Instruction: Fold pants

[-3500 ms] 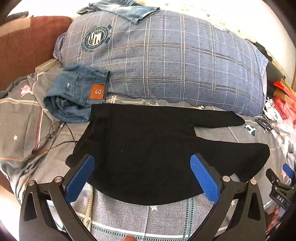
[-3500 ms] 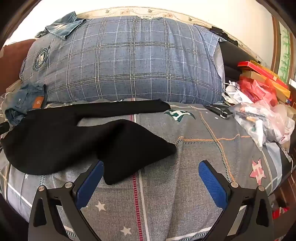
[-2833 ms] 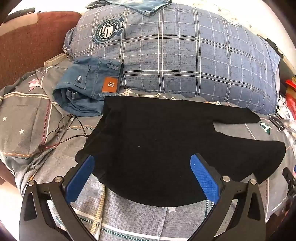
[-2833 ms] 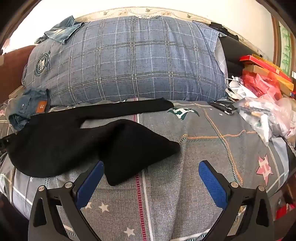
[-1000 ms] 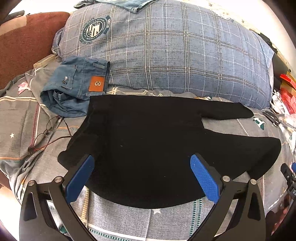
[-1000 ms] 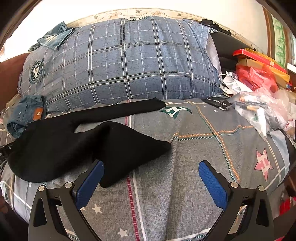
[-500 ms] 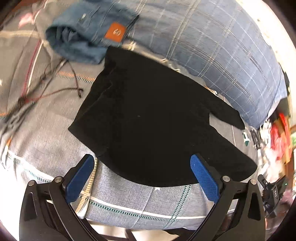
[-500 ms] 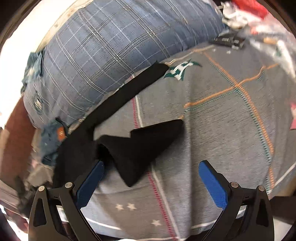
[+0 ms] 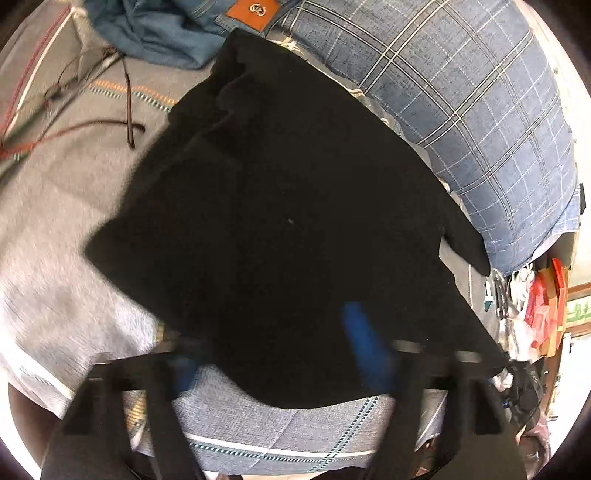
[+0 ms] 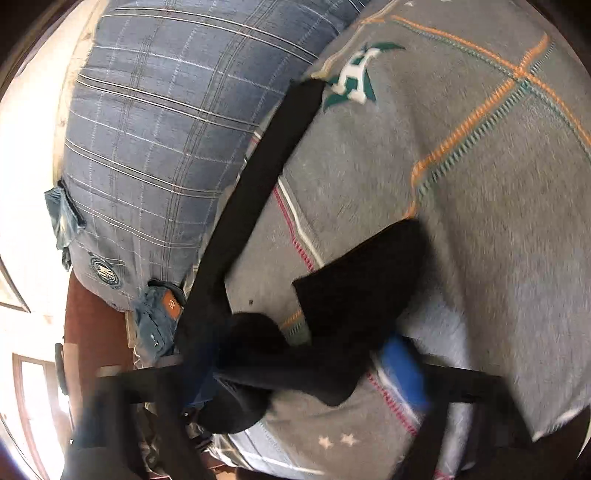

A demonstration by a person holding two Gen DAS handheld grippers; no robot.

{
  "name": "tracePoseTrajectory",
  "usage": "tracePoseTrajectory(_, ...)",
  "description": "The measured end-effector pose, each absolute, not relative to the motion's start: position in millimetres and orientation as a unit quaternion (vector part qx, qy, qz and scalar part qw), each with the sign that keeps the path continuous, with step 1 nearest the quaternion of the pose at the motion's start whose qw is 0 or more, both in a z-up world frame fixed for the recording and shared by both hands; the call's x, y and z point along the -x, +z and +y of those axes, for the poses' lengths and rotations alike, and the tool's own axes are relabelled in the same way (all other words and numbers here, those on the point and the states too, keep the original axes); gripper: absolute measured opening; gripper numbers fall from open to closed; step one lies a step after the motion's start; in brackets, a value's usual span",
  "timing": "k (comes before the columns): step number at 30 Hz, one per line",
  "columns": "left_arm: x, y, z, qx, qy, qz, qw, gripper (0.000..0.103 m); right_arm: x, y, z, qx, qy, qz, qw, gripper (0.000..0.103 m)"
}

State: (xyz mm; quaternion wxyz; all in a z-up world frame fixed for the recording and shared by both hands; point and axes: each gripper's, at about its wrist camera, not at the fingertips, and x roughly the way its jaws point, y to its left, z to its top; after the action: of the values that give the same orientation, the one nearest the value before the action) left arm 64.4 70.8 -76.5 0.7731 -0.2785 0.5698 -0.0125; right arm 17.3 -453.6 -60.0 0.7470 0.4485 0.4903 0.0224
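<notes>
Black pants (image 9: 288,184) lie spread on the grey bed sheet (image 9: 55,229). My left gripper (image 9: 273,362) points down at their near hem. Its jaws are closing, and the hem lies between the blurred blue pads (image 9: 365,350), which still stand apart. In the right wrist view, one pants leg (image 10: 258,177) runs along the pillow and the other leg (image 10: 354,288) lies nearer. My right gripper (image 10: 306,369) is closing around that nearer leg's end. The cloth sits between its pads (image 10: 404,369), which stay apart.
A big blue plaid pillow (image 9: 480,110) lines the far side. Folded jeans (image 9: 166,29) with an orange patch lie by it, and glasses on a cord (image 9: 125,103) rest on the sheet. Bags and boxes (image 9: 543,295) crowd the right. The bed's front edge (image 10: 295,465) is just below my grippers.
Both grippers have tipped downward, rolled and come closer to the pants. Their jaws have narrowed from wide open, each now with black cloth between the pads.
</notes>
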Motion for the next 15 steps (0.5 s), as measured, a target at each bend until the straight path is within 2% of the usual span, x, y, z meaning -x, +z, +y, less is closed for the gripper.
tracePoseTrajectory(1,-65,-72,72,0.275,-0.012,0.567,0.777,0.030,-20,-55,-456,-0.431,0.023,0.490,0.757,0.007)
tracePoseTrajectory(2,-66,-68,74,0.277,-0.015,0.564,0.777,0.019,-21,-42,-460,-0.414,0.030,0.475,0.776,0.008)
tracePoseTrajectory(4,-61,-55,71,0.281,-0.041,0.549,0.786,0.020,-13,-8,-463,-0.356,0.033,0.424,0.832,0.008)
tracePoseTrajectory(7,-55,-52,57,0.221,-0.019,0.547,0.808,0.020,10,23,-459,-0.248,0.019,0.379,0.891,0.009)
tracePoseTrajectory(10,-51,-74,57,0.209,-0.007,0.581,0.786,0.020,24,-13,-472,-0.222,-0.047,0.441,0.869,0.019)
tracePoseTrajectory(12,-46,-73,63,0.222,-0.017,0.580,0.783,0.020,40,-44,-495,-0.255,-0.082,0.474,0.839,0.020)
tracePoseTrajectory(15,-38,-59,78,0.258,-0.041,0.563,0.784,0.024,63,-48,-521,-0.317,-0.097,0.444,0.833,0.026)
